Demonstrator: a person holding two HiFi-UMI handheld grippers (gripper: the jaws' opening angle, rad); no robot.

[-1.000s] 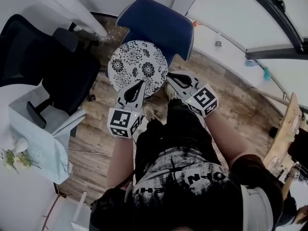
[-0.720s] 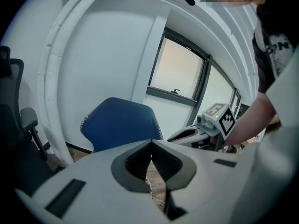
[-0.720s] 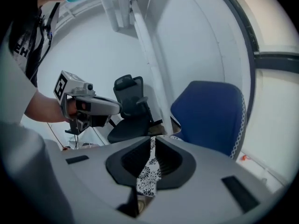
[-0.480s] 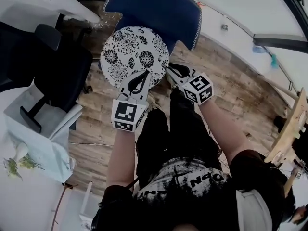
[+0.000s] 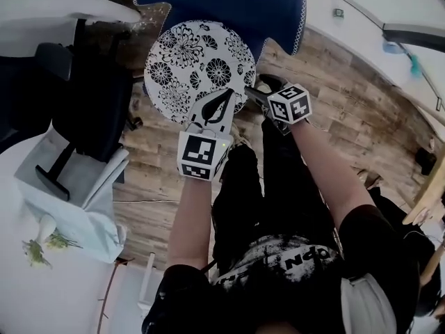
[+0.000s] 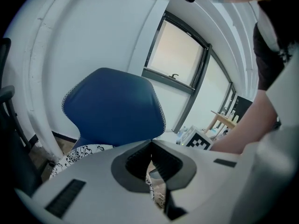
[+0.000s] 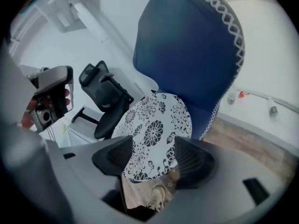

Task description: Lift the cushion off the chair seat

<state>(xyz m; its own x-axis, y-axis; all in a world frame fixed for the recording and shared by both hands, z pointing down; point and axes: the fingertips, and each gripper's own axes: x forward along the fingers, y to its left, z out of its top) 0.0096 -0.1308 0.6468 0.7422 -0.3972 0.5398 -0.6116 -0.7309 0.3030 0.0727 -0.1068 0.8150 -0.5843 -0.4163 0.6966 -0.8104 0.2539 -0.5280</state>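
Note:
A round white cushion (image 5: 198,65) with black flowers lies over the seat of the blue chair (image 5: 229,5). My left gripper (image 5: 222,97) is shut on the cushion's near edge; in the left gripper view its jaws (image 6: 150,146) meet, with patterned fabric showing in the slit. My right gripper (image 5: 254,92) is at the cushion's near right edge. Its jaws have just been opening and now stand wide in the right gripper view (image 7: 149,155). The cushion (image 7: 156,129) lies ahead, its rim low between the pads, which do not press on it.
A black office chair (image 5: 90,103) stands close on the left, beside a white table corner with a small flower vase (image 5: 38,235). The person's black-trousered legs (image 5: 268,179) stand on the wood floor (image 5: 348,110) just in front of the blue chair. A white wall runs behind.
Both grippers have come down towards the chair seat with the cushion. The right gripper has rolled, turning its marker cube upward, and its jaws have opened off the cushion's rim.

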